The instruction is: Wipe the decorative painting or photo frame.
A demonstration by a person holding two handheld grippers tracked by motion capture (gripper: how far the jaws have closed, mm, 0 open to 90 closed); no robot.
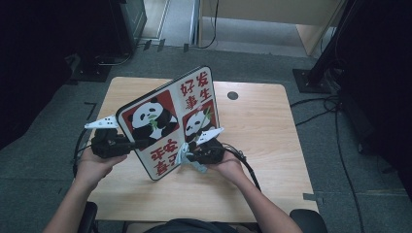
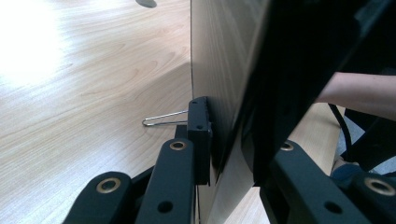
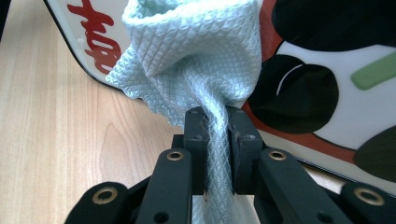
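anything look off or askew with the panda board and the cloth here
Nothing looks damaged or spilled. The panda board stands tilted on its edge on the table, clamped by the left gripper, so the lean looks deliberate. The right gripper pinches a bunched pale blue cloth against the board's printed face.

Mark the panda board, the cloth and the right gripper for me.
panda board (image 1: pixel 145 116), high view, on the left panda picture.
cloth (image 3: pixel 196 56), right gripper view, on the bunched fold above the jaws.
right gripper (image 3: pixel 218 122), right gripper view, between the two fingertips pinching the cloth.
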